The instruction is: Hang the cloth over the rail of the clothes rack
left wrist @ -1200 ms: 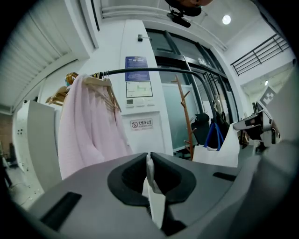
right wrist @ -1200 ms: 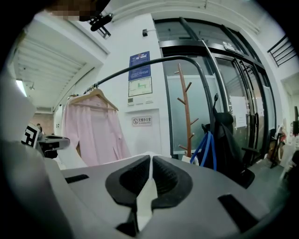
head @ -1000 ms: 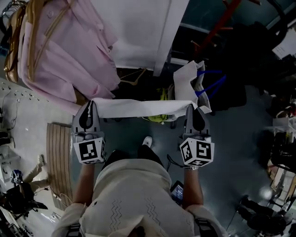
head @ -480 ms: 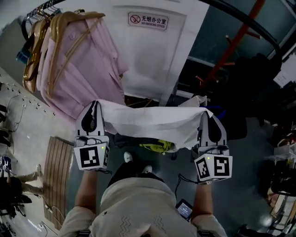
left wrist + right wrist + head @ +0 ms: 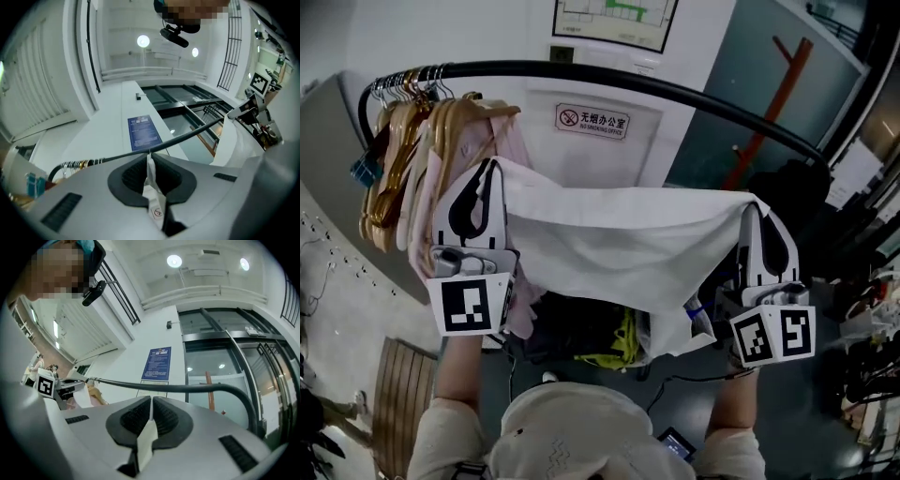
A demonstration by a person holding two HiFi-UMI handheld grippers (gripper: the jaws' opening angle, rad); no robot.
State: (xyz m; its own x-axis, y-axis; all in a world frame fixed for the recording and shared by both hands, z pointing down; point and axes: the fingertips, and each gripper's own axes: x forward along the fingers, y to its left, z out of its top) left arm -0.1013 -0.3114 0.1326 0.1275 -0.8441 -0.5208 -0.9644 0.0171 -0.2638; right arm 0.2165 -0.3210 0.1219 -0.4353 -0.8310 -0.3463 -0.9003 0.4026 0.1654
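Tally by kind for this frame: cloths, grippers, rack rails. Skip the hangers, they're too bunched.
White cloth: 1
Grippers: 2, left gripper and right gripper, each shut on a top corner of it
Black rail: 1
Total: 4

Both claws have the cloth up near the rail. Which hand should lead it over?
Right, probably. Both claws are shut on the cloth, but the right claw faces bare rail, while the left claw sits beside the hangers crowding its end.
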